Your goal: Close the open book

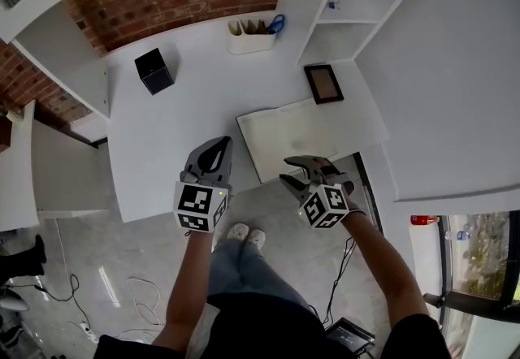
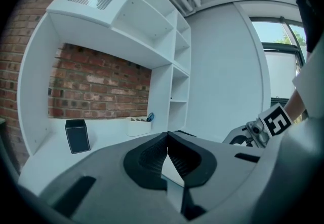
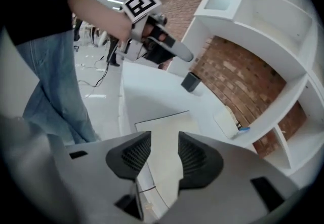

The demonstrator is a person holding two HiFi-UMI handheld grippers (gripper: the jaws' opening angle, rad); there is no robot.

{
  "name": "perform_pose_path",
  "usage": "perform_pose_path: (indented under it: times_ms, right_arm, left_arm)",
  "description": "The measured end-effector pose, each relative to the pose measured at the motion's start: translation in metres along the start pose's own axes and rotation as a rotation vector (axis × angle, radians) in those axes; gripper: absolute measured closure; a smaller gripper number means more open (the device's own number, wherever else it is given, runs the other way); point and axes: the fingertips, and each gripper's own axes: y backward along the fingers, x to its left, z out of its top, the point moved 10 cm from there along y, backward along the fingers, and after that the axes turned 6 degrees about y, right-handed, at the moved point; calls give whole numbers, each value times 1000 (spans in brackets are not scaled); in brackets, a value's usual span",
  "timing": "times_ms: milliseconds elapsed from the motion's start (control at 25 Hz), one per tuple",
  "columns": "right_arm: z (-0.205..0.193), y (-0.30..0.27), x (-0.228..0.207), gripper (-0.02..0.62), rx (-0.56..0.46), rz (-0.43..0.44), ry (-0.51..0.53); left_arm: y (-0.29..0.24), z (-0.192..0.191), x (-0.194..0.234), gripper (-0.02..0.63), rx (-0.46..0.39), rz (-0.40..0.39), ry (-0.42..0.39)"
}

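The open book (image 1: 296, 136) lies flat with pale pages up, near the front right edge of the white desk (image 1: 179, 130). My right gripper (image 1: 291, 171) hovers at the book's near edge, tilted down. Its jaws stand open with nothing between them. In the right gripper view the book's page (image 3: 163, 124) shows past the right gripper (image 3: 164, 142). My left gripper (image 1: 218, 144) is over the desk's front edge, left of the book and apart from it. In the left gripper view the left gripper (image 2: 167, 136) has its tips together and holds nothing.
A black box (image 1: 154, 71) stands at the back left of the desk. A white organizer (image 1: 251, 36) with blue scissors sits against the brick wall. A dark picture frame (image 1: 323, 83) lies just behind the book. White shelves rise on the right. Cables lie on the floor.
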Motion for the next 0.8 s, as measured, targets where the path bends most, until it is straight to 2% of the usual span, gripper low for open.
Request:
perform_pose_path:
  times_ms: [160, 480, 640, 800]
  right_arm:
    - [2, -22, 31, 439, 50, 48, 157]
    - [1, -51, 50, 439, 127, 42, 308]
    - [-1, -61, 54, 440, 159, 42, 324]
    - [-2, -64, 56, 460, 177, -5, 324]
  left_arm:
    - [6, -6, 3, 597, 9, 22, 6]
    - [17, -13, 5, 597, 24, 57, 5]
    - [22, -14, 11, 597, 26, 77, 10]
    - [25, -16, 15, 597, 29, 88, 14]
